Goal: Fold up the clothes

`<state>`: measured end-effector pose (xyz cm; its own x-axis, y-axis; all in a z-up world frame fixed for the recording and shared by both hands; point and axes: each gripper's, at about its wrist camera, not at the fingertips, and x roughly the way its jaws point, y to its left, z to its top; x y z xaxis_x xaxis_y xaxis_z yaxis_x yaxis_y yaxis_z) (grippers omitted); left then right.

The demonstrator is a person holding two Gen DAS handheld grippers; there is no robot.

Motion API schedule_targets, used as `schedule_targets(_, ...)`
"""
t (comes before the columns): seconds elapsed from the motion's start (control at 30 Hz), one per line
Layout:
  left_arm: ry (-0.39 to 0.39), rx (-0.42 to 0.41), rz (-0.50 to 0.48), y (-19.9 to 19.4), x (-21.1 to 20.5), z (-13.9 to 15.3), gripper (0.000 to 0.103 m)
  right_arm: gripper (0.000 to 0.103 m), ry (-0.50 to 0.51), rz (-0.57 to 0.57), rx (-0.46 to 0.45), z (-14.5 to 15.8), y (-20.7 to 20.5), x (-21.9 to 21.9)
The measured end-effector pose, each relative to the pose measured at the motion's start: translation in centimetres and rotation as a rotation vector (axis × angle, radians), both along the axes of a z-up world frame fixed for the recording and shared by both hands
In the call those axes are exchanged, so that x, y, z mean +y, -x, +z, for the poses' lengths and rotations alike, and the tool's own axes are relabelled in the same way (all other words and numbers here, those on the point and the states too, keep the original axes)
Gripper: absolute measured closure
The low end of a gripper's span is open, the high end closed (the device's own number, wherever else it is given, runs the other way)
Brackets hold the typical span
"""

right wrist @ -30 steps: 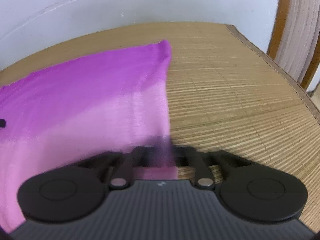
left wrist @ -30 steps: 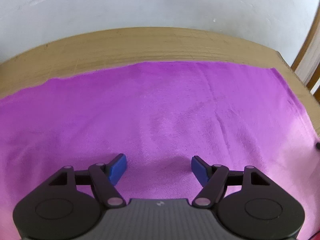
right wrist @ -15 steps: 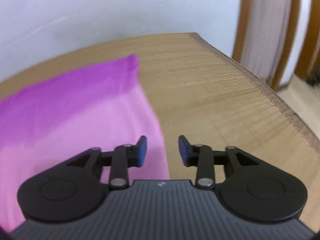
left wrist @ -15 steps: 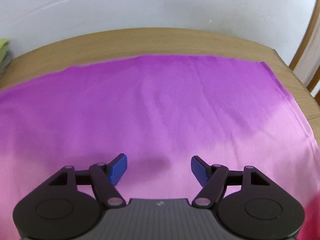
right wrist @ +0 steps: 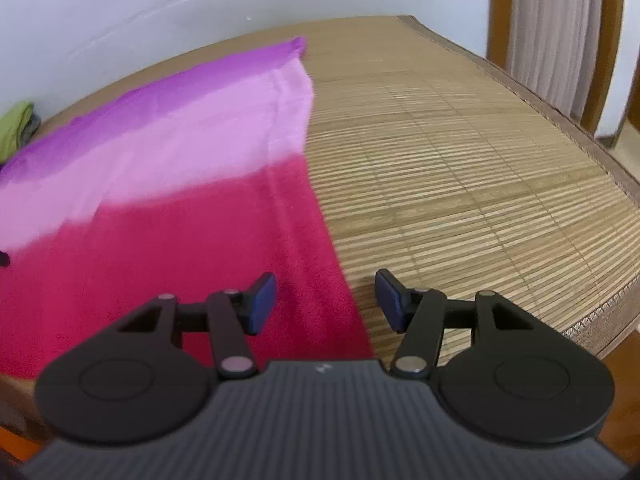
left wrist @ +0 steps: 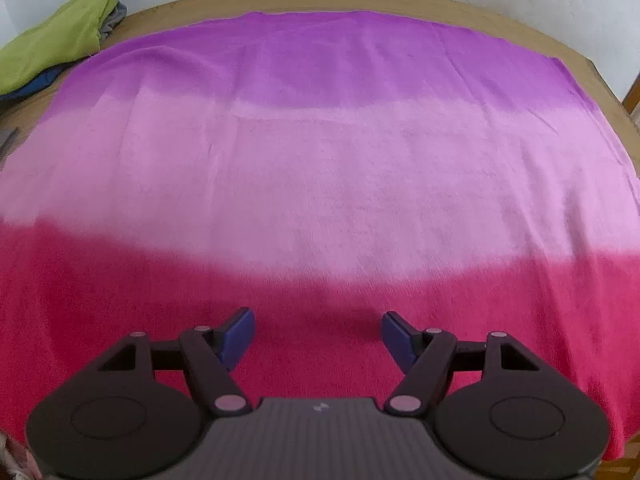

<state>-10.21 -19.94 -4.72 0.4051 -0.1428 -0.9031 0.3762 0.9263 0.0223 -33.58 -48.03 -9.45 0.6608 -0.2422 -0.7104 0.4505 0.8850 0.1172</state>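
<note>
Left tongs [left wrist: 316, 334] spread wide over striped towel [left wrist: 320, 168] (purple, pink, crimson bands), green cloth [left wrist: 56, 40] far left.

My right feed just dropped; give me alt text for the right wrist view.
The right hand-held gripper hovers open and empty over the right edge of a flat purple-pink-red cloth. Bare bamboo mat fills the right side, and a green garment lies far left.

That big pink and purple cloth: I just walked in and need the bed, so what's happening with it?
A person with a gripper in each hand is folding laundry. The striped cloth lies spread flat on the bamboo mat, and neither gripper holds it. The left gripper hovers open above its red band; the right gripper is open above its right edge. A green garment sits piled at the far left.
</note>
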Motion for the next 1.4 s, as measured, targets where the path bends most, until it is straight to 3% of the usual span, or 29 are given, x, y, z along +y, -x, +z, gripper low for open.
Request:
schedule_targets(0.03,-0.006,-0.002,0.0,0.4,0.1,0.1,0.031,0.094,0.016,0.01,0.007,0.1,-0.1,0.4)
schedule_targets(0.07,-0.011,-0.001,-0.002,0.8,-0.1,0.0,0.031,0.099,0.026,0.013,0.013,0.1,-0.1,0.7)
schedule_targets(0.17,-0.011,0.007,-0.001,0.9,0.0,-0.6,0.028,0.099,0.04,-0.08,0.028,0.2,0.9,-0.4)
schedule_targets(0.23,-0.012,0.008,-0.001,1.5,0.3,-0.8,0.027,0.098,0.021,-0.082,0.017,0.1,1.5,-1.4)
schedule_targets(0.4,-0.06,-0.002,0.005,1.9,1.2,0.0,0.03,0.095,0.113,-0.182,0.037,0.7,1.1,-0.8)
schedule_targets(0.5,-0.08,-0.015,0.017,2.1,2.5,0.7,0.03,0.084,0.126,-0.23,-0.021,1.2,0.8,-0.3)
schedule_targets(0.57,-0.091,-0.025,0.037,1.8,3.7,1.1,0.03,0.072,0.149,-0.244,-0.046,1.5,0.5,0.3)
schedule_targets(0.8,-0.084,-0.054,0.156,-0.1,10.8,1.8,0.03,0.071,0.167,-0.234,-0.062,2.3,-3.6,3.5)
schedule_targets(0.93,-0.087,-0.094,0.221,-1.9,16.6,2.3,0.03,0.068,0.164,-0.093,-0.076,3.7,-7.7,8.6)
schedule_targets(1.07,-0.052,-0.103,0.215,-4.5,22.2,2.5,0.03,0.065,0.082,0.08,-0.087,3.5,-13.0,16.1)
schedule_targets(1.17,-0.022,-0.081,0.174,-7.1,25.5,2.4,0.03,0.066,-0.003,0.219,-0.072,3.1,-17.5,23.6)
schedule_targets(1.33,-0.029,-0.074,0.073,-10.3,28.1,2.1,0.03,0.066,-0.182,0.323,0.012,2.2,-23.9,34.5)
schedule_targets(1.4,-0.016,-0.065,0.048,-10.4,28.6,2.4,0.03,0.066,-0.199,0.344,0.063,2.2,-25.6,37.1)
